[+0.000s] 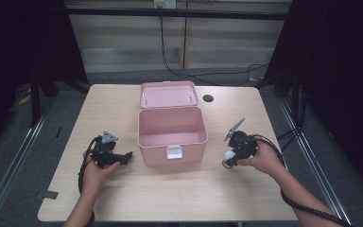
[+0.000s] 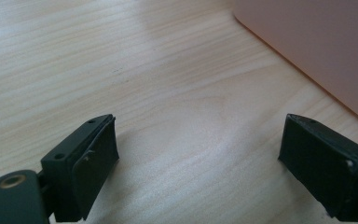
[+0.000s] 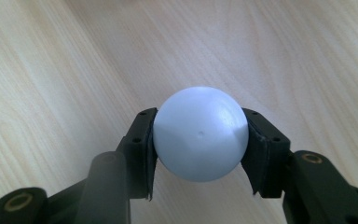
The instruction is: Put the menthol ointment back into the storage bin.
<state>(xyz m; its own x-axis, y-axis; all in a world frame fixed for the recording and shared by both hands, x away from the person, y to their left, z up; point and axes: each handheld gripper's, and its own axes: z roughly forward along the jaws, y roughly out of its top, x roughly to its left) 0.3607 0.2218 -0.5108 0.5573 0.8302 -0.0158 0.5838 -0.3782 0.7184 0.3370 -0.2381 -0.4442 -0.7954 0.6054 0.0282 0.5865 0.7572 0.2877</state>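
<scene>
The person's right hand (image 1: pixel 263 158) rests low over the wooden table (image 1: pixel 179 198), right of the open pink box (image 1: pixel 171 135), tipping the right gripper (image 3: pixel 200 140) downward with both pads pressed against a white ball (image 3: pixel 200 133). The left hand (image 1: pixel 97 172) lies left of the box, its left gripper (image 2: pixel 198 154) level, pointing toward the box, jaws wide apart with nothing between.

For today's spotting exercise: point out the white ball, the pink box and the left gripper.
white ball (image 3: pixel 200 133), right gripper view, middle of its front face.
pink box (image 1: pixel 171 153), high view, front wall near the clasp.
left gripper (image 2: pixel 198 161), left gripper view, midway between its fingertips.
</scene>
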